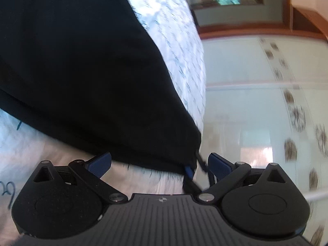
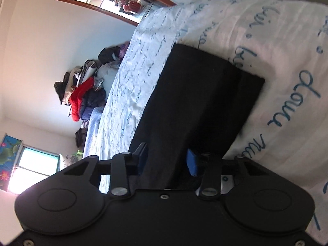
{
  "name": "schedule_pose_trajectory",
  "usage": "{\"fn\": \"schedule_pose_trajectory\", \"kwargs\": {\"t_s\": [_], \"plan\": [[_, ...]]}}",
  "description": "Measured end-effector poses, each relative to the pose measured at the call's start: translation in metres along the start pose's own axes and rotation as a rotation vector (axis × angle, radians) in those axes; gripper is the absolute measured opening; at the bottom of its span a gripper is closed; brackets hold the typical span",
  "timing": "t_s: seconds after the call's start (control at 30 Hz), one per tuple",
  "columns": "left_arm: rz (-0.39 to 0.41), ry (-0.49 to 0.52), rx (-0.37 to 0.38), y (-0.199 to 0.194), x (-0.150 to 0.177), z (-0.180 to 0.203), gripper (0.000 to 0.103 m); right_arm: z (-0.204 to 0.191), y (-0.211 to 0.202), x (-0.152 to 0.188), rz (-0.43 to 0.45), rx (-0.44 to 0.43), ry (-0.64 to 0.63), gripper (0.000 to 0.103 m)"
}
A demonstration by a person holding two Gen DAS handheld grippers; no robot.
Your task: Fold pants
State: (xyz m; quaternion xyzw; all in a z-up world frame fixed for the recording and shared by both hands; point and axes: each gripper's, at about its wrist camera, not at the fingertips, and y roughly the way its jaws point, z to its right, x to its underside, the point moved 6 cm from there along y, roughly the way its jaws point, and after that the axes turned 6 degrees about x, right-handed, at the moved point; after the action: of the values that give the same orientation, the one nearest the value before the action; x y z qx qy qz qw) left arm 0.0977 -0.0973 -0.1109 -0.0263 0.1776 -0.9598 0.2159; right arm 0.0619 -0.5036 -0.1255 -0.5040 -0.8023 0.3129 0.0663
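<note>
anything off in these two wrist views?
Mostly fine: black pants lie flat, folded on the script-print bedsheet. One oddity: the left gripper is open, yet a pants corner with a dangling blue-tipped drawstring sits between its fingers. The clothes pile beyond looks messy.

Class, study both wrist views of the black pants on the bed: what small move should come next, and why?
Probably close the left claw on the near corner of the black pants. Its jaws stand wide open, with that corner just beyond them, ungripped. The right claw looks half open with a fold of fabric between its pads, apparently not clamped. The pants lie flat on the script-printed bedsheet, seemingly already folded once.
</note>
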Motion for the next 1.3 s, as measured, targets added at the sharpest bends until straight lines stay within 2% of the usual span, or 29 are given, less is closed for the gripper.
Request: {"fn": "schedule_pose_trajectory", "kwargs": {"t_s": [0.17, 0.27, 0.33, 0.37, 0.47, 0.63, 0.7, 0.77, 0.8, 0.83, 0.87, 0.93, 1.0, 1.2, 1.3], "plan": [[0.04, -0.074, -0.06, 0.011, -0.009, -0.012, 0.098, 0.0, -0.002, 0.002, -0.008, -0.01, -0.001, 0.042], [0.072, -0.067, -0.081, 0.009, -0.007, -0.01, 0.093, 0.001, -0.003, 0.002, -0.009, -0.016, 0.003, 0.042], [0.109, -0.028, -0.112, 0.002, -0.007, -0.008, 0.075, 0.002, -0.004, 0.001, 0.006, -0.018, 0.011, 0.041], [0.104, -0.031, -0.141, -0.003, -0.007, -0.01, 0.073, 0.002, -0.005, 0.0, 0.018, -0.013, 0.012, 0.04], [0.053, -0.075, -0.123, -0.012, 0.002, -0.019, 0.078, 0.003, -0.005, 0.0, 0.012, -0.019, 0.012, 0.04], [0.147, -0.122, -0.142, -0.027, -0.006, -0.029, 0.074, 0.002, -0.003, 0.001, -0.002, -0.026, 0.006, 0.04], [0.214, -0.066, -0.205, -0.036, -0.008, -0.024, 0.072, 0.002, -0.002, 0.0, -0.005, -0.026, 0.004, 0.039], [0.236, -0.019, -0.264, -0.037, -0.009, -0.022, 0.058, 0.003, -0.002, -0.001, -0.005, -0.03, 0.012, 0.039], [0.234, -0.005, -0.301, -0.036, -0.008, -0.024, 0.039, 0.003, -0.002, -0.001, -0.003, -0.03, 0.014, 0.039], [0.234, 0.017, -0.345, -0.036, -0.008, -0.025, 0.015, 0.003, -0.001, -0.001, 0.0, -0.027, 0.015, 0.038], [0.226, 0.041, -0.386, -0.034, -0.007, -0.027, 0.006, 0.003, -0.002, 0.0, 0.008, -0.025, 0.016, 0.038], [0.231, 0.061, -0.389, -0.041, -0.005, -0.028, 0.004, 0.003, -0.003, 0.0, 0.032, -0.012, 0.008, 0.033], [0.228, 0.09, -0.402, -0.042, -0.004, -0.023, 0.004, 0.004, -0.001, 0.001, 0.038, 0.019, -0.017, 0.007], [0.206, 0.109, -0.373, -0.065, 0.004, -0.011, 0.004, -0.002, -0.023, 0.001, 0.079, -0.013, -0.04, 0.005], [0.163, 0.09, -0.373, -0.067, 0.01, -0.022, 0.004, 0.001, -0.043, 0.008, 0.092, -0.032, -0.057, 0.005]]}}
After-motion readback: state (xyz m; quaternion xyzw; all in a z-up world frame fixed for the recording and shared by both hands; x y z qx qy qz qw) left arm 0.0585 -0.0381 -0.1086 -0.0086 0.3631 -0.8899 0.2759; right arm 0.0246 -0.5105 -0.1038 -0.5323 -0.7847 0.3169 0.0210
